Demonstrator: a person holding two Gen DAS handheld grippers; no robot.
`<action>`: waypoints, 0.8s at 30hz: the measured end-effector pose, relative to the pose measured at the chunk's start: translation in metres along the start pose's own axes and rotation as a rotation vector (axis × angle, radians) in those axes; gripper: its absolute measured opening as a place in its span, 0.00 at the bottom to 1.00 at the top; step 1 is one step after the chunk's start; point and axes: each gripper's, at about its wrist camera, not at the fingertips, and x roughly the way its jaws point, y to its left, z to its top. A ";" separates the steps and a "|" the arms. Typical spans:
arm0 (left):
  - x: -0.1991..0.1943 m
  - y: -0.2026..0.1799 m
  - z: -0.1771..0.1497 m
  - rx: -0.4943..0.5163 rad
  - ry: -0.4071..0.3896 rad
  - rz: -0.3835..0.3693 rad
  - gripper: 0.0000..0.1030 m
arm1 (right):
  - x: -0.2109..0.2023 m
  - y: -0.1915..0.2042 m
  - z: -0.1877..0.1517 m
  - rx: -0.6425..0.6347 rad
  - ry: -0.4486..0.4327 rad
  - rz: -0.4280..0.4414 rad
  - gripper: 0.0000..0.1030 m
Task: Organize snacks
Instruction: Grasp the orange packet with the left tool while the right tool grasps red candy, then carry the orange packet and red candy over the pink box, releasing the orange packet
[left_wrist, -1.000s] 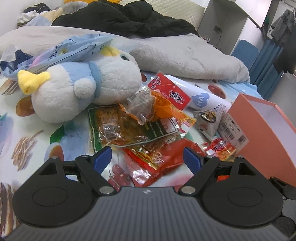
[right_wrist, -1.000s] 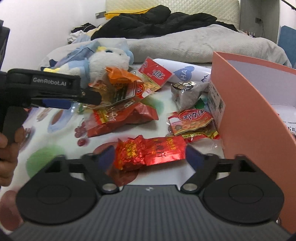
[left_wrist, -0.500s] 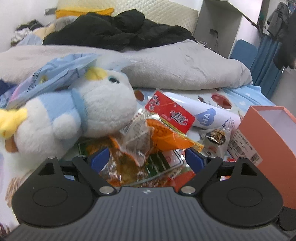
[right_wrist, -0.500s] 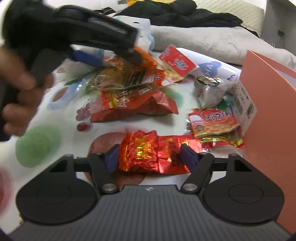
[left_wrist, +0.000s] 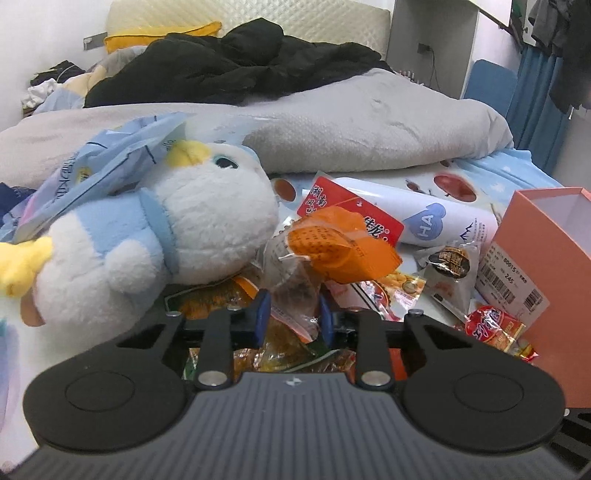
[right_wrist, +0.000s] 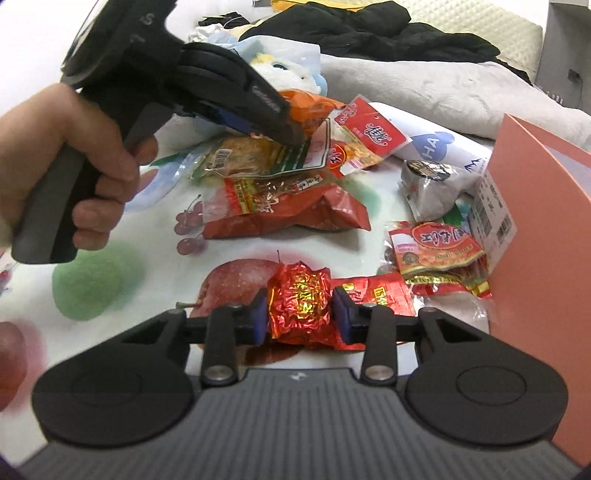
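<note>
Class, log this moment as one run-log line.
left gripper: closing on orange-and-clear snack packet | right gripper: closing on red foil snack packet

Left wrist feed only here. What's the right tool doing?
Observer: Right tool is closing on a crinkled red foil packet; its pads touch both sides.
Operator: Packet lifted yet?
Observer: Doesn't look like it. It seems to lie on the bedsheet's apple print.
Operator: Where's the box from there?
Observer: The orange box stands just to that packet's right, with a red-and-yellow packet against its wall.
</note>
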 end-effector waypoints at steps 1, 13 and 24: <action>-0.004 0.000 -0.001 -0.002 -0.001 0.002 0.25 | -0.003 0.000 -0.001 0.000 0.000 -0.002 0.38; -0.075 0.004 -0.030 -0.104 0.004 0.024 0.19 | -0.050 0.005 -0.013 0.021 -0.019 -0.033 0.38; -0.150 0.000 -0.074 -0.218 0.058 0.011 0.19 | -0.108 0.011 -0.032 0.102 -0.018 -0.052 0.38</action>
